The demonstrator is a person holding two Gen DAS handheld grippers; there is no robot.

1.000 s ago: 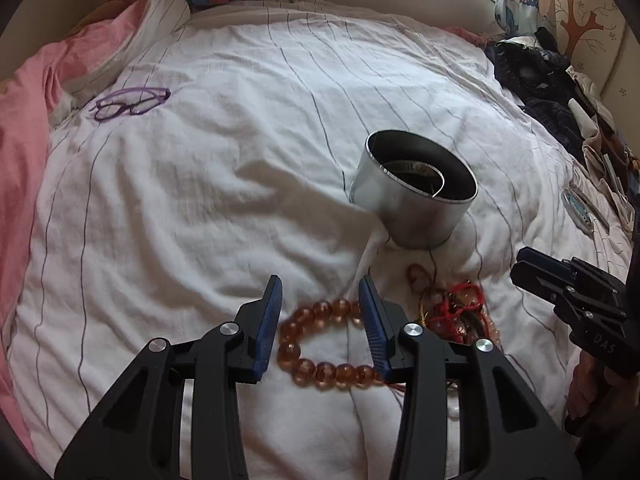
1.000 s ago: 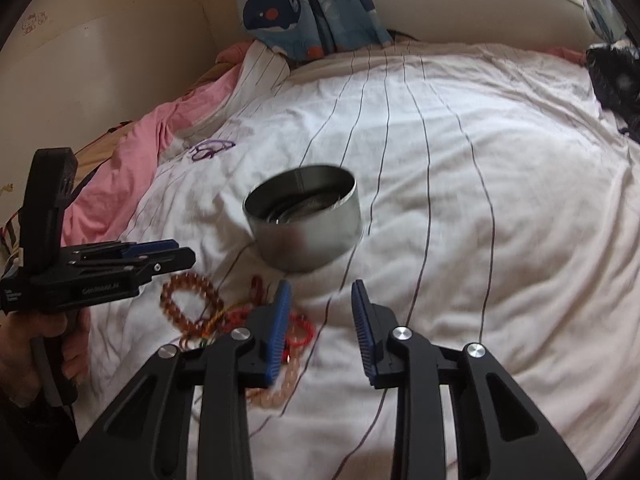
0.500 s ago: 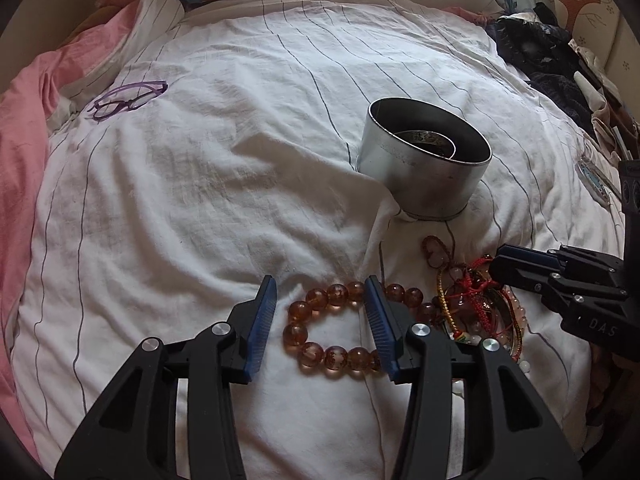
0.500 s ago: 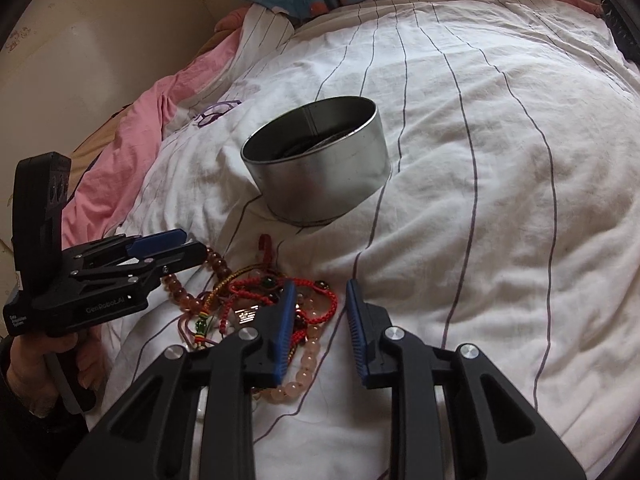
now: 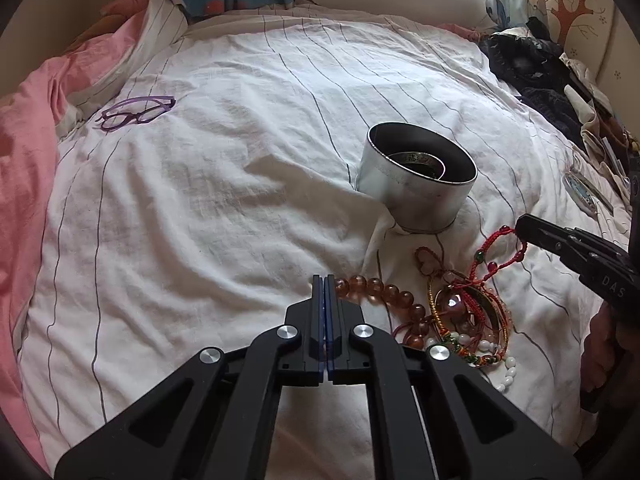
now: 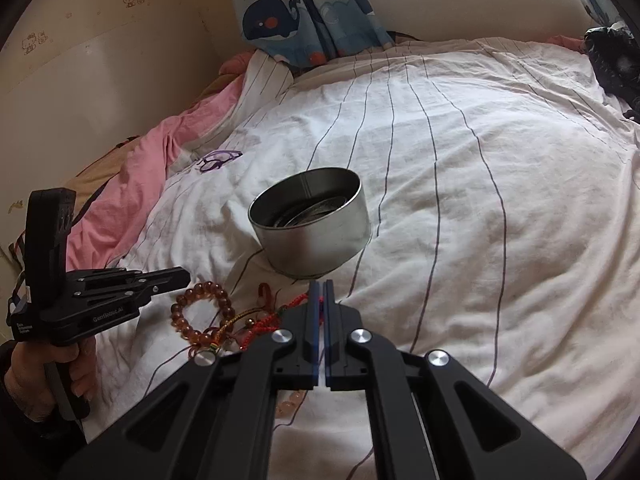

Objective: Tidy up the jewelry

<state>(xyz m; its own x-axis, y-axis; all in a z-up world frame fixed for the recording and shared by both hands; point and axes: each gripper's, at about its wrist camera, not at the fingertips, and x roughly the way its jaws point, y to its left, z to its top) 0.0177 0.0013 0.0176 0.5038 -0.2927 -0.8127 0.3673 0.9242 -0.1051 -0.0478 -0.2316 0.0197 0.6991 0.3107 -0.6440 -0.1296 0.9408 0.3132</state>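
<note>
**Both tools pinched on jewelry beside the tin**

Your left tool has its two fingers pressed together; they have just been closing, and the amber bead bracelet runs straight out from their tips, so it looks pinched there, though the contact itself is hard to see. Your right tool has also just been closing and is now pinched on the red cord bracelet, a strand of which shows between the fingertips and stretches taut back down to the pile.

You have one tangled jewelry pile on the white striped bed cover, just in front of the one round metal tin. In the pile you can count the one amber bracelet, the one red cord piece, one gold chain and one string of white beads; the rest is too knotted to count. The tin stands upright, open, with one metal bangle lying inside.

One pair of purple glasses lies well apart, near the pink blanket.
</note>
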